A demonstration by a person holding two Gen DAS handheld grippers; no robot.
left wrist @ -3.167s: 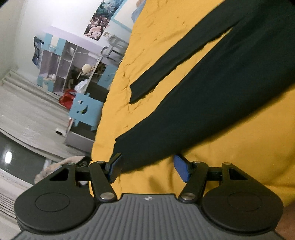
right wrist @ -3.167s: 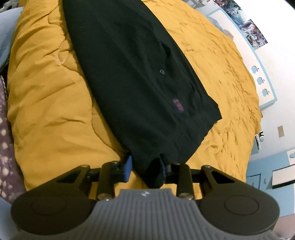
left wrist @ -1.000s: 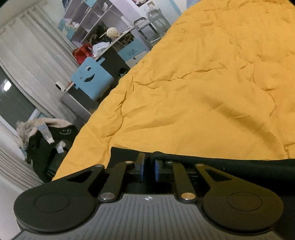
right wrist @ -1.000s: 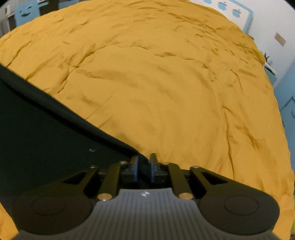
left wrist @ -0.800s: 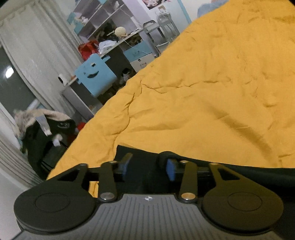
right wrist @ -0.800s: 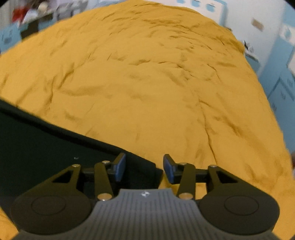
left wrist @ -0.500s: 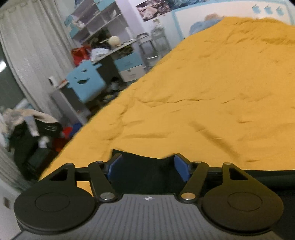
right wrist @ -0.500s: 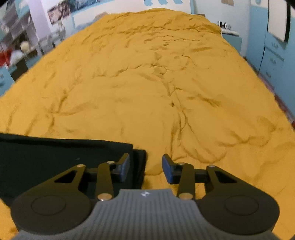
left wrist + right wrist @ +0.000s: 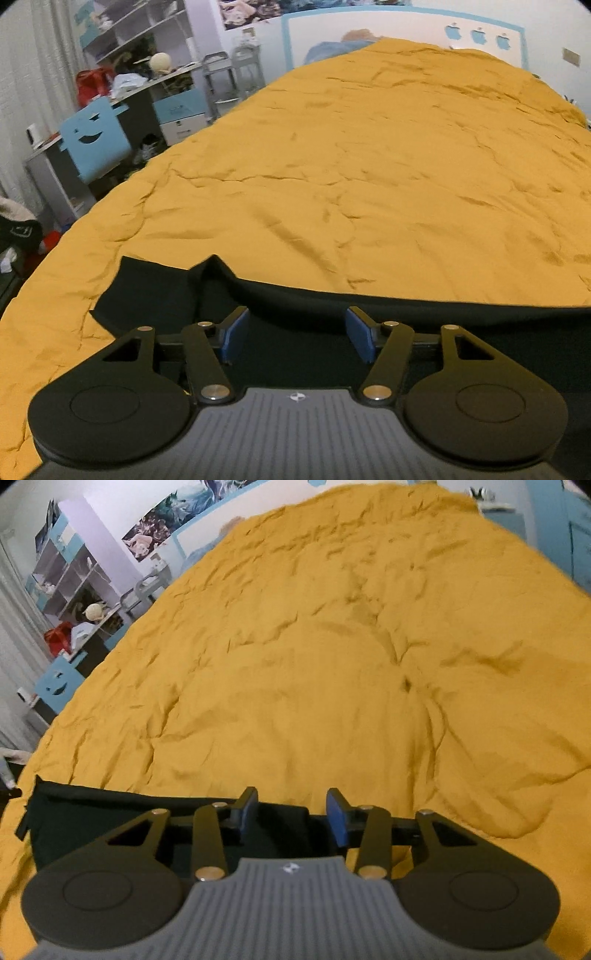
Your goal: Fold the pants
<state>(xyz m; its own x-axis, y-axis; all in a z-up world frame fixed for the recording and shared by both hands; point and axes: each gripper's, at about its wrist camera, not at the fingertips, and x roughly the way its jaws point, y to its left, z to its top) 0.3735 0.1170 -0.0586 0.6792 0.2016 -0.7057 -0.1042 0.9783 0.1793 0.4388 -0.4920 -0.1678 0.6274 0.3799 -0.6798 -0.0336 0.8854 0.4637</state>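
The black pants (image 9: 155, 295) lie folded on the yellow bedspread (image 9: 369, 166), near its front edge. My left gripper (image 9: 295, 332) is open and empty, just above the pants near their left end, where a small flap sticks up. My right gripper (image 9: 291, 814) is open and empty above the right end of the pants (image 9: 92, 812). The bedspread (image 9: 314, 664) stretches away ahead of both grippers.
Left of the bed stand a blue smiley-face chair back (image 9: 94, 142), a cluttered desk and shelves (image 9: 140, 81). Dark clothing (image 9: 16, 232) is heaped at the far left. Blue drawers (image 9: 576, 528) stand at the bed's right side.
Both grippers let go of the pants about a second ago and opened wide. They have since pulled back and levelled out, with the pants left lying folded on the bed.
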